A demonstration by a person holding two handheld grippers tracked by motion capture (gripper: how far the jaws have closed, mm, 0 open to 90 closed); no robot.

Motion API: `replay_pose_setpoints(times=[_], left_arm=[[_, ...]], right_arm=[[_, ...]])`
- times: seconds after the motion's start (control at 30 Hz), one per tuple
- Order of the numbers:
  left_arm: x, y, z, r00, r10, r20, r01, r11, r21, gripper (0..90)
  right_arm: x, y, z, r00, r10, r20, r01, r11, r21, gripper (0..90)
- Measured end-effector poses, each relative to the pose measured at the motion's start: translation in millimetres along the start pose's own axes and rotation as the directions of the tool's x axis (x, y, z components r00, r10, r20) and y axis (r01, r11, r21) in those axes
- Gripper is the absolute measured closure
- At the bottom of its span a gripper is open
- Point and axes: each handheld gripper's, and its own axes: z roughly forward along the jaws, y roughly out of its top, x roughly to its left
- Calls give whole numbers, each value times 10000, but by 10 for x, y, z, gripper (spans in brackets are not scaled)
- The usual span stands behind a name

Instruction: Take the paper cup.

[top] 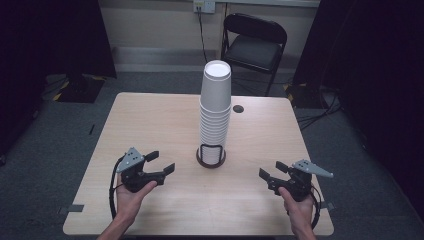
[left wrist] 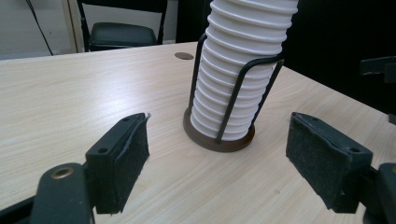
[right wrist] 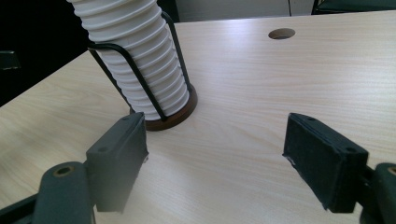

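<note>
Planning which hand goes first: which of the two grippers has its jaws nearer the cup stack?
The left gripper: its jaws sit nearer the stack of white cups than those of the right gripper.

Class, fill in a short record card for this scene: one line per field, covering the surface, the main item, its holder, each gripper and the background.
surface: light wooden table with a round cable hole
main item: tall stack of white paper cups, upside down, at the table's middle
holder: black wire cup rack on a round brown base, around the lowest cups
left gripper: hand-held, jaws open, empty, apart from the stack
right gripper: hand-held, jaws open, empty, apart from the stack
background: black folding chair behind the table
</note>
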Motion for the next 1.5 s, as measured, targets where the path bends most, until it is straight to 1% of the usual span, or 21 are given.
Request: replay_pose_setpoints(times=[0.1,0.13,0.23,0.27,0.33,0.4,0.43,0.5,0.57,0.63,0.83,0.93,0.97,1.03,1.07,1.13,1.23,1.3,1.4,1.5], left_arm=[[-8,-6,17,10000,33,62,-33,10000,31,209],[-11,-10,21,10000,49,85,-50,10000,31,208],[-31,-20,19,9999,49,100,-50,10000,73,208],[-39,-19,17,9999,62,142,-63,10000,59,208],[-53,-16,13,9998,91,187,-91,10000,18,208],[-64,-20,5,9995,177,272,-179,9998,99,208],[-72,-19,1,9994,182,286,-185,9998,98,207],[-79,-14,-16,9994,220,284,-220,9998,-7,208],[-82,-14,-23,9995,211,240,-210,9998,-51,207],[-73,-15,-22,9994,200,268,-200,9998,-12,208],[-50,-16,-9,9997,103,241,-104,9999,17,207],[-65,-10,-5,9994,180,299,-181,9998,34,206],[-75,-8,-9,9995,184,243,-185,9998,19,206],[-78,-9,-8,9995,198,247,-199,9998,30,206],[-76,-12,-8,9994,196,298,-198,9998,46,206],[-77,-14,-8,9994,187,289,-187,9998,18,206],[-72,-13,-10,9996,162,242,-162,9999,25,206],[-68,-17,-1,9994,178,291,-179,9998,46,206],[-73,-18,4,9995,151,287,-153,9999,63,206],[-74,-17,6,9995,178,277,-180,9998,79,206]], right_arm=[[0,4,5,10000,-12,-10,12,10000,-1,209],[5,15,11,9999,15,-144,-16,10000,-66,200],[27,34,17,9998,9,-217,-11,9999,-120,194],[62,62,22,9993,-70,-367,64,9998,-187,176],[91,90,30,9989,-117,-453,108,9997,-213,166],[107,107,32,9985,-158,-515,146,9996,-234,156],[149,129,33,9979,-238,-598,221,9994,-282,146],[172,135,35,9976,-283,-640,264,9992,-292,143],[230,161,37,9960,-325,-838,305,9992,-254,141],[256,191,35,9953,-407,-876,383,9988,-295,141],[266,255,47,9948,-326,-970,289,9988,-386,142],[293,318,69,9938,-345,-1054,301,9986,-425,142],[304,340,72,9933,-342,-1106,291,9985,-469,142],[319,364,78,9933,-383,-1090,334,9984,-465,142],[348,408,89,9923,-408,-1166,344,9978,-562,142],[364,428,93,9922,-391,-1187,324,9978,-576,142],[392,490,109,9906,-497,-1271,417,9970,-646,142],[400,537,117,9897,-523,-1336,428,9964,-736,141],[434,648,138,9901,-676,-1231,606,9964,-600,143],[456,694,139,9893,-770,-1243,686,9952,-699,143]])
